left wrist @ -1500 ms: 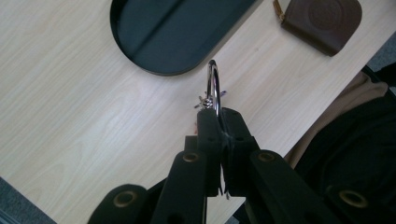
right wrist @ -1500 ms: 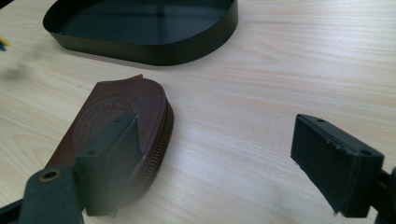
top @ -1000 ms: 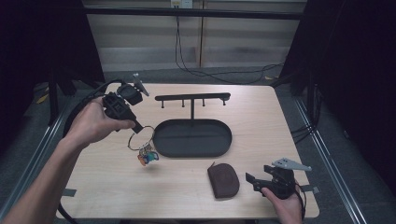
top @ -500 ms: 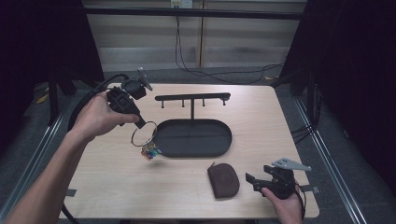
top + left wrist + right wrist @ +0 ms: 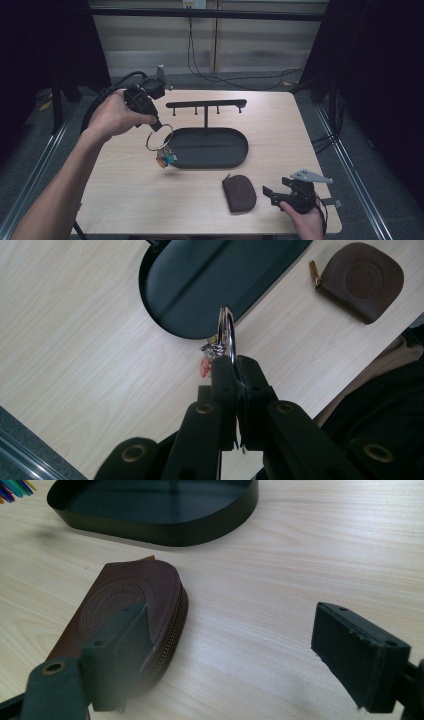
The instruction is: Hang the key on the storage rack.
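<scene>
Though clamped in the left claw (image 5: 231, 371), a shiny key ring (image 5: 159, 137).

You've got a brown zip pouch (image 5: 239, 193) lying flat near the front edge of the table (image 5: 280, 125), just in front of the black oval tray (image 5: 212, 148), not touching it. A T-shaped rack w/ small pegs (image 5: 206, 104) stands up from the tray's back edge. Cables (image 5: 235, 80) run along the floor behind the table.
</scene>
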### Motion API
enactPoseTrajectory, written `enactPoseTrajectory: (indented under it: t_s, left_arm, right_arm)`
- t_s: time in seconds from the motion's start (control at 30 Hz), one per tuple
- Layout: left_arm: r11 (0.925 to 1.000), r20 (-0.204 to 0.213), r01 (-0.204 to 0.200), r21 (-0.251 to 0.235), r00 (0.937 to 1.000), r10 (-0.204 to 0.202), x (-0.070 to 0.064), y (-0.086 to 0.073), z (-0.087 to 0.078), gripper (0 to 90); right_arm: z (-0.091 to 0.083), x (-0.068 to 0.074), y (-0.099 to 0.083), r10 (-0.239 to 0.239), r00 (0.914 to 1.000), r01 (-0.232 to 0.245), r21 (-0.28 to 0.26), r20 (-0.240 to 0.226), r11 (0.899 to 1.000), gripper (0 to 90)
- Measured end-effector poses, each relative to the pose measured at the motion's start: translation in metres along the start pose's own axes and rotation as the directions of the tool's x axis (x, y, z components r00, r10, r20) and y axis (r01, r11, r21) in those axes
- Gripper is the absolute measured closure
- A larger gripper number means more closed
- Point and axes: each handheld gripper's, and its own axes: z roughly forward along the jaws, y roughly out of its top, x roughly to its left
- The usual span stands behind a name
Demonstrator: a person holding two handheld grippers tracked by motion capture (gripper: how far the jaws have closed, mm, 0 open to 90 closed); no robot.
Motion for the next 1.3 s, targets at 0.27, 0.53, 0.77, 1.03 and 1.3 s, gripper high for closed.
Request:
enactPoseTrajectory:
  t_s: [0.27, 0.53, 0.77, 1.03, 1.3]
  left_arm:
    - [0.9996, -0.009, 0.014, 0.025, 0.9999, -0.014, 0.001, 0.011, -0.001, 88.1]
    - [0.9993, -0.038, 0.0, 0.038, 0.9993, 0.001, -0.006, 0.019, -0.001, 88.0]
    - [0.9979, -0.042, 0.002, 0.065, 0.9991, 0.001, -0.003, 0.032, 0.009, 88.0]
    - [0.9956, -0.039, 0.023, 0.091, 0.999, -0.02, 0.008, 0.043, 0.018, 88.1]
    - [0.9949, -0.076, 0.047, 0.09, 0.9963, -0.04, 0.021, 0.064, 0.024, 88.2]
  right_arm:
    - [0.0, -0.001, 0.0, 0.002, 1.0, -0.002, -0.001, 0.001, 1.0, 15.9]
    - [-0.001, 0.0, 0.0, 0.004, 1.0, -0.004, -0.004, 0.0, 1.0, 16.3]
    - [-0.001, 0.0, -0.001, -0.001, 1.0, 0.001, 0.001, -0.002, 1.0, 16.3]
    - [-0.001, 0.0, -0.001, 0.002, 1.0, -0.002, 0.004, 0.0, 1.0, 16.3]
    - [-0.001, 0.0, -0.001, 0.001, 1.0, -0.001, 0.006, -0.006, 1.0, 16.3]
